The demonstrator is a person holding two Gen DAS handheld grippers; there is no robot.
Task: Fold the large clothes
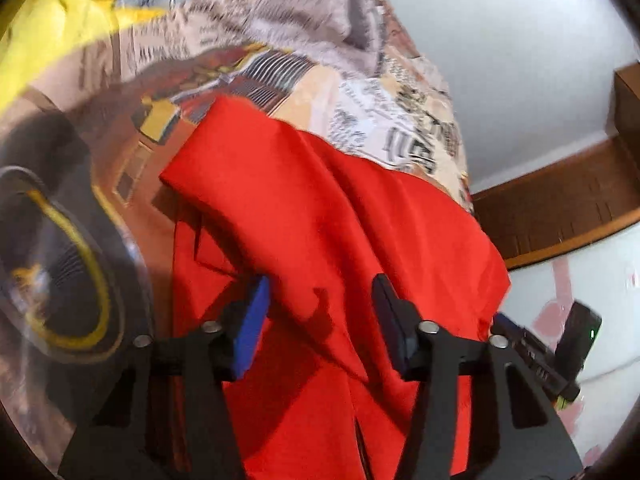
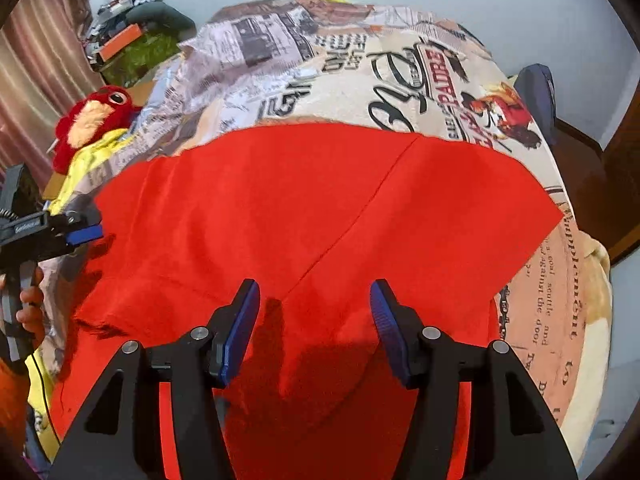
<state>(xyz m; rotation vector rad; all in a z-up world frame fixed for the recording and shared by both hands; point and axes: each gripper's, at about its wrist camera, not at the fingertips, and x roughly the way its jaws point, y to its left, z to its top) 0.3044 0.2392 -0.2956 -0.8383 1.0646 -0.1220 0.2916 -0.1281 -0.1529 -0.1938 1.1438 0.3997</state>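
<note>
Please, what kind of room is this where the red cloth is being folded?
Probably a bedroom: the red cloth lies on a newspaper-print bed cover, with a red plush toy and curtains nearby.

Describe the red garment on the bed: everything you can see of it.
The red garment is plain, bright red cloth with a matte, woven look, spread over the newspaper-print bedspread. In the right wrist view it lies mostly flat, with a stitched seam running diagonally across it and a straight far edge. In the left wrist view it is rumpled into long folds, one layer lapped over another, with a slit near its lower edge. Both grippers hover above it with jaws open; nothing is pinched. Its near parts are hidden.
</note>
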